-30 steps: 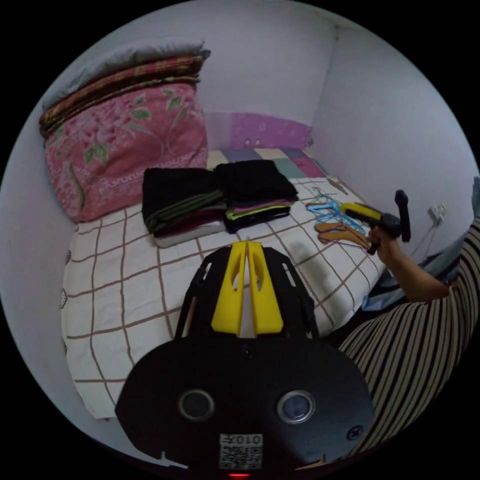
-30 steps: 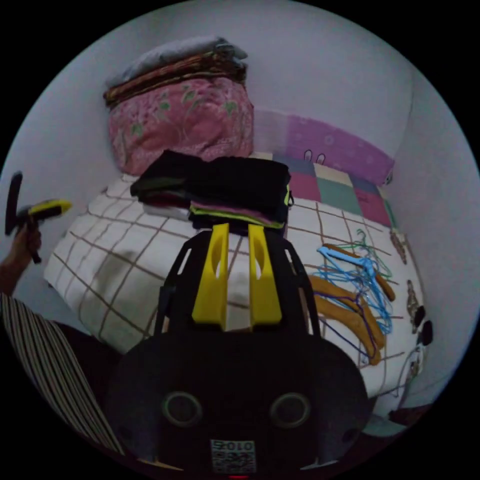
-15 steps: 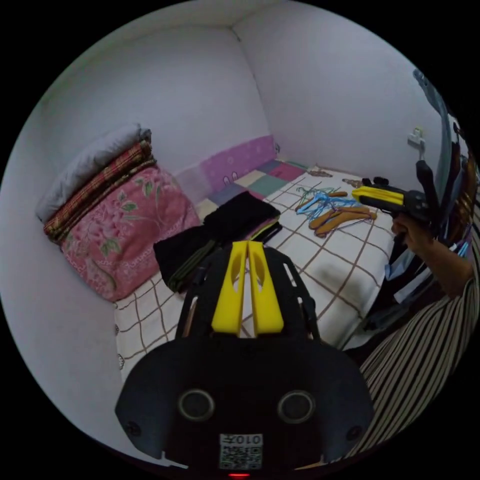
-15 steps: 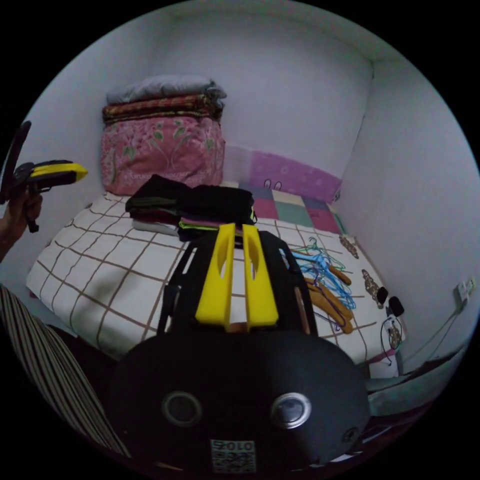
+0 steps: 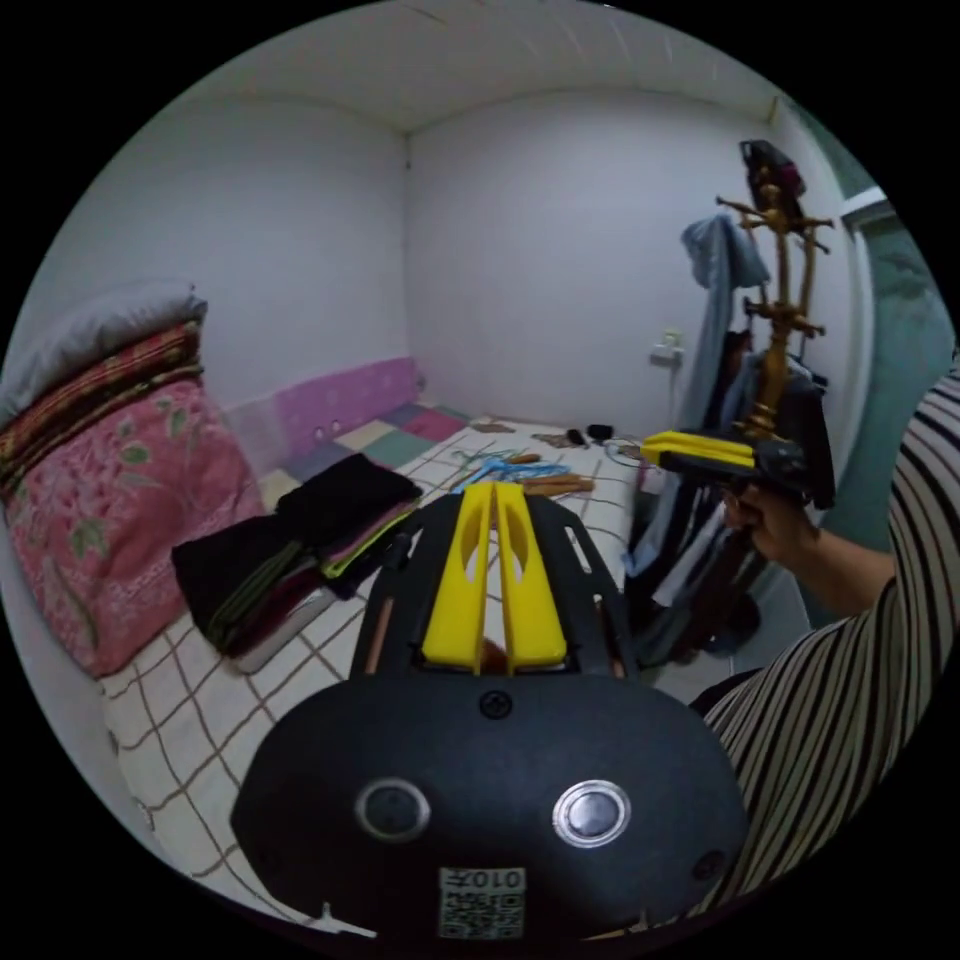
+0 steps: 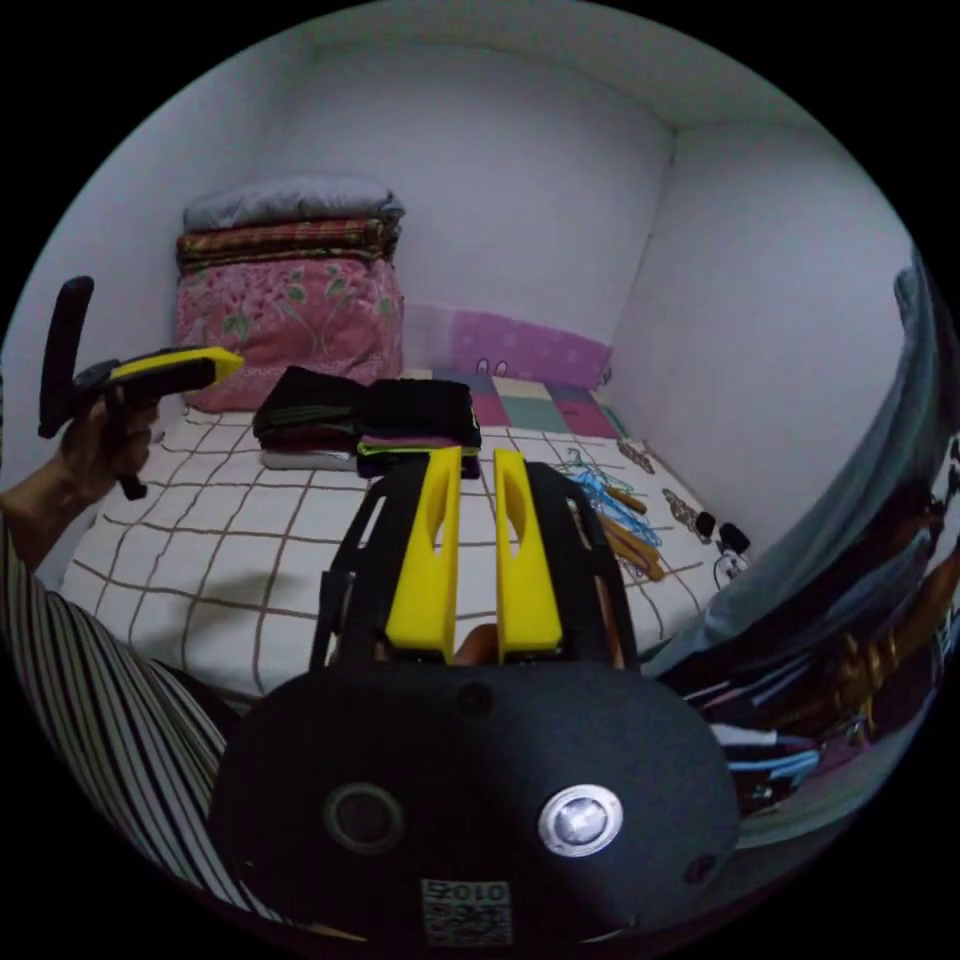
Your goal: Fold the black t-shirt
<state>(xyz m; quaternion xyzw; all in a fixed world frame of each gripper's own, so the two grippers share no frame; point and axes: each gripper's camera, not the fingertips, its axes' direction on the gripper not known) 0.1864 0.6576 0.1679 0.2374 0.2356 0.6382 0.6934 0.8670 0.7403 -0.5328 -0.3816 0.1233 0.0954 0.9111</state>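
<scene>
Over the bed (image 6: 200, 560) edge, both tools (empty)

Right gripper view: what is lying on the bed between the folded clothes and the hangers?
In the right gripper view, bare checked bedsheet separates the folded clothes from the hangers; nothing lies on that stretch.

White bed (image 6: 200, 560) with brown checks; pink floral bedding (image 6: 290, 330) beside black-topped folded stacks (image 6: 370, 415); yellow-jawed right tool (image 6: 477, 460); striped sleeve (image 5: 850, 720).
</scene>
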